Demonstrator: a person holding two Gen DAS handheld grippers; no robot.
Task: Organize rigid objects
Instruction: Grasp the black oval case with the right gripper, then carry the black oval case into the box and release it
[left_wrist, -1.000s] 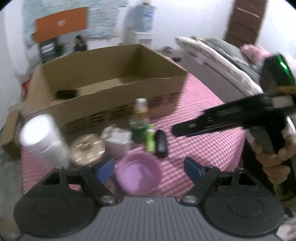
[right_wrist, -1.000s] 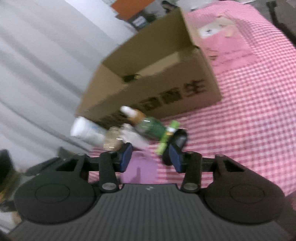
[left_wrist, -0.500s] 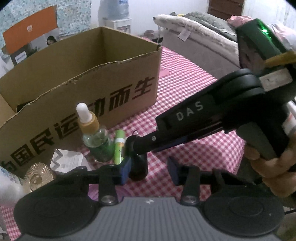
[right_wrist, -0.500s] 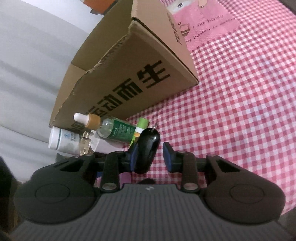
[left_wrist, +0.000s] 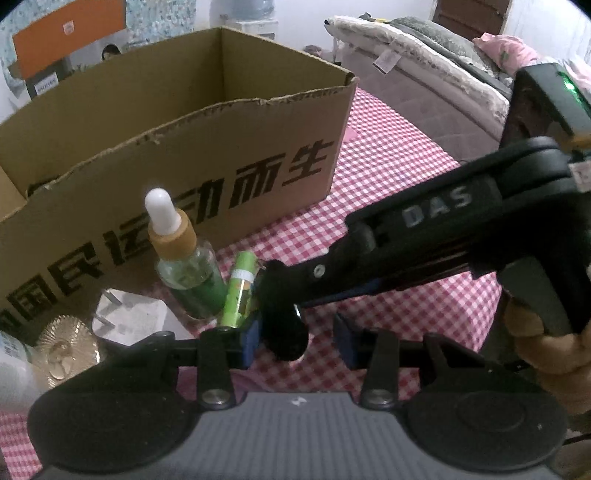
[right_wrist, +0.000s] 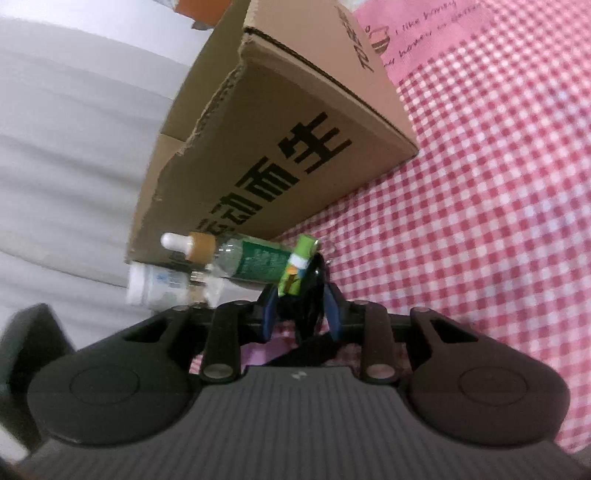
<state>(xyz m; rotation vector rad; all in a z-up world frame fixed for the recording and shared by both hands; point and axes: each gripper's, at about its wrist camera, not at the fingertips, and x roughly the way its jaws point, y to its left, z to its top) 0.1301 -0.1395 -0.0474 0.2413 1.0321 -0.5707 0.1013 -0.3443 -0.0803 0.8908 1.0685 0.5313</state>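
Box (left_wrist: 207, 155) sits open-topped on the checked cloth (left_wrist: 388, 173), printed wall facing both cameras; the loose items cluster just in front of that wall; dropper bottle (left_wrist: 188, 273) upright, green tube (left_wrist: 240, 288) just beside it, white plug (left_wrist: 129, 317) and gold disc (left_wrist: 66, 343) further left, white bottle (right_wrist: 151, 280) at the edge; the task's thing right now is the black fob (left_wrist: 284, 325), dark, glossy, standing on the cloth beside the tube. Right gripper (right_wrist: 301, 306) has its jaws closing with the fob between the blue pads, pads at or nearly on it, so I call it grasped but not fully clenched yet. Left gripper (left_wrist: 295, 341) is also closing, jaws around the same spot; left pad (left_wrist: 248, 339) sits beside the fob, right pad well clear, so nothing gripped there. Risks, my read: both claws converging on one small object, so the left pad or frame could knock the right fingers and twist the fob out; the fob is smooth and rounded, so a partial pinch could squirt it sideways; the tube is touching or nearly touching the fob, so lifting may drag it over and roll it into the dropper bottle; the box wall is tall, so a low carry could clip the rim.
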